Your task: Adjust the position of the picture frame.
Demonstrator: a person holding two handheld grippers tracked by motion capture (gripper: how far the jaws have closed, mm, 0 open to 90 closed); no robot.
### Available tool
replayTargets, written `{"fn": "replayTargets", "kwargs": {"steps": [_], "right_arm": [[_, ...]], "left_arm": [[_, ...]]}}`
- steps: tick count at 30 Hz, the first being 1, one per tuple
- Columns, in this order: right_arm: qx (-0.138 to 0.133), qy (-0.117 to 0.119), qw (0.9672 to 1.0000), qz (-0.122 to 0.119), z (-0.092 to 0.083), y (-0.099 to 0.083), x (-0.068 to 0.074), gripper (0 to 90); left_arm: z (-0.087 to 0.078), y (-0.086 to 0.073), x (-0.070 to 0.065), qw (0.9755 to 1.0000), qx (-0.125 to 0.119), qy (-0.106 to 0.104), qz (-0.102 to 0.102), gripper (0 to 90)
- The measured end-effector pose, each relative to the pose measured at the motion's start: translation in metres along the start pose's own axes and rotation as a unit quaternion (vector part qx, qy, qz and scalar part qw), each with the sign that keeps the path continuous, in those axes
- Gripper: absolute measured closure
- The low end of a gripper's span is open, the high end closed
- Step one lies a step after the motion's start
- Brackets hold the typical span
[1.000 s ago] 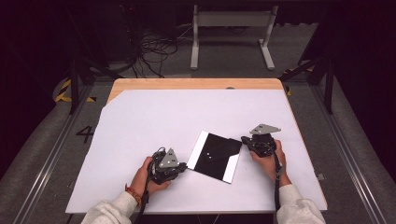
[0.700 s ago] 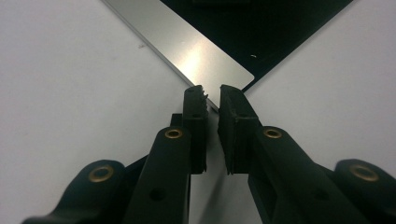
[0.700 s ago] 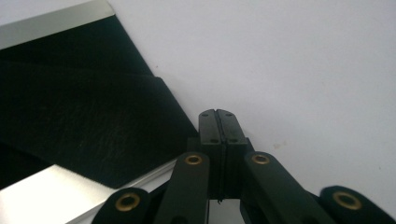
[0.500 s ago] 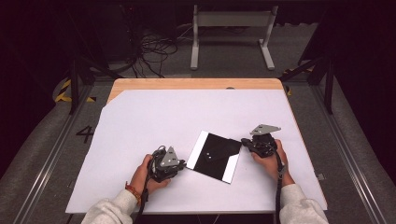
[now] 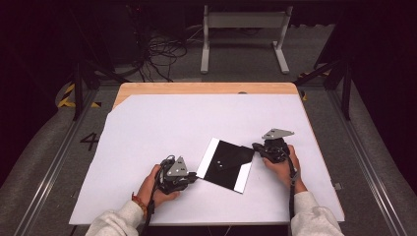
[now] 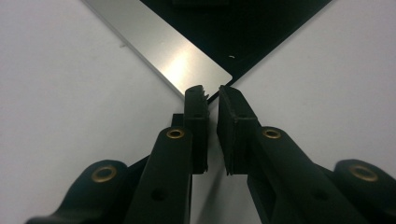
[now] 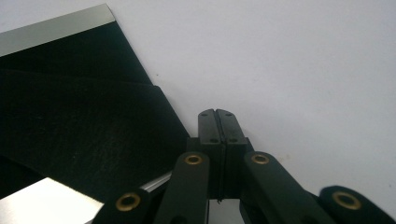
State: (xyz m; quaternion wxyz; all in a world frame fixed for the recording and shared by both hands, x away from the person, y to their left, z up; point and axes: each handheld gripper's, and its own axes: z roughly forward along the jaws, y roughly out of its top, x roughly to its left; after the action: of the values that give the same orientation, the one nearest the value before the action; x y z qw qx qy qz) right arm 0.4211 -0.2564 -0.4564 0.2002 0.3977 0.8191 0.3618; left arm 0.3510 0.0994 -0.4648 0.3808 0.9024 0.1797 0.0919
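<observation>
A flat black plate (image 5: 228,164) with a silvery strip along two opposite edges lies tilted on the white tabletop (image 5: 196,123). My left gripper (image 5: 194,176) rests on the table at the plate's near-left corner. In the left gripper view its jaws (image 6: 212,91) stand a narrow slit apart, and the strip's corner (image 6: 205,70) sits just beyond the tips with nothing pinched. My right gripper (image 5: 255,146) lies at the plate's far-right corner. Its jaws (image 7: 217,112) are pressed together with nothing between them, beside the black surface (image 7: 70,130).
A wooden table edge (image 5: 206,88) shows behind the white sheet. Beyond it, on the floor, are cables (image 5: 162,54) and a grey metal stand (image 5: 243,29). Rails (image 5: 54,162) run along both sides of the table.
</observation>
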Motion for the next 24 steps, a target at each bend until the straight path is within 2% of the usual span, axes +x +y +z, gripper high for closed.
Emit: {"fn": "replayTargets", "kwargs": {"steps": [5, 8, 10, 12, 16, 18, 24], "right_arm": [[0.003, 0.003, 1.0, -0.007, 0.0, 0.0, 0.0, 90.0], [0.002, 0.01, 1.0, -0.001, 0.0, -0.001, -0.001, 90.0], [0.002, 0.012, 0.9999, 0.001, -0.001, -0.001, -0.001, 90.0], [0.003, 0.013, 0.9999, 0.002, -0.002, -0.001, -0.002, 90.0], [0.008, 0.024, 0.9997, 0.007, -0.004, -0.003, -0.002, 90.0], [0.01, 0.034, 0.9993, 0.009, -0.007, -0.004, -0.003, 90.0], [0.012, 0.028, 0.9995, 0.0, -0.014, -0.01, 0.002, 90.0]], "left_arm": [[0.002, 0.002, -0.001, 0.9999, 0.002, 0.014, -0.002, 85.3], [0.002, 0.003, -0.003, 0.9995, 0.007, 0.029, 0.007, 89.1], [0.002, 0.003, -0.001, 0.9995, 0.006, 0.028, 0.011, 89.6], [0.002, 0.002, -0.001, 0.9996, 0.003, 0.028, 0.004, 89.7], [0.002, 0.003, 0.0, 0.9989, 0.009, 0.045, 0.01, 89.7], [0.002, 0.003, 0.001, 0.999, 0.006, 0.044, 0.004, 89.7], [0.004, 0.004, 0.006, 0.9986, 0.007, 0.053, 0.0, 89.7]]}}
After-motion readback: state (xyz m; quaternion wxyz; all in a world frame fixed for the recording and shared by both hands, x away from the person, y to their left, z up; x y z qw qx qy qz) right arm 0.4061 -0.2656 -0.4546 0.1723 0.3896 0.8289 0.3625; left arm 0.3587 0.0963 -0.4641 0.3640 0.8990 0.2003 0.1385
